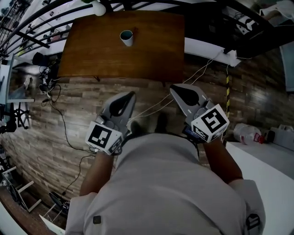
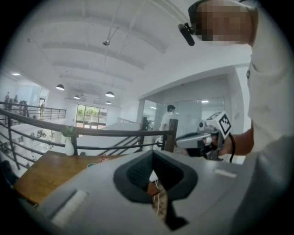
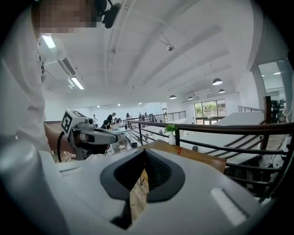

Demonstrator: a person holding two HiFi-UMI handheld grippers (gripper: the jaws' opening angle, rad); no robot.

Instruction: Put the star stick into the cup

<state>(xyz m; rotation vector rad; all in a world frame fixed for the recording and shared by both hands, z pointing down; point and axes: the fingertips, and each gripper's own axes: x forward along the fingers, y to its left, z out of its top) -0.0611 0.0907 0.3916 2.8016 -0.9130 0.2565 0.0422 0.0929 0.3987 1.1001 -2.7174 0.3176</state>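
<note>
Person stands on the plank floor, off the near edge of the brown wooden table, with 1 gripper in each hand.

Left gripper: fingers clenched, tips meeting, nothing between them. The left gripper view confirms this, with the dark pads closed at the tip and only floor showing through the gap behind. It is held close to the body and points toward the table, not over it.

Right gripper: fingers clenched too and empty. The right gripper view shows the tips together. It is level with the left one, apart from it, and also short of the near edge of the table.

Cup: upright, white outside and teal inside. It stands about mid-width on the table, in the half toward the far edge, well apart from both grippers.

Star stick: not in either gripper. The left gripper view shows a small red item on the table just beside the cup, too small to tell whether it is the stick.

White vase stands at the far left corner of the table. Cables trail over the floor below the near edge.
</note>
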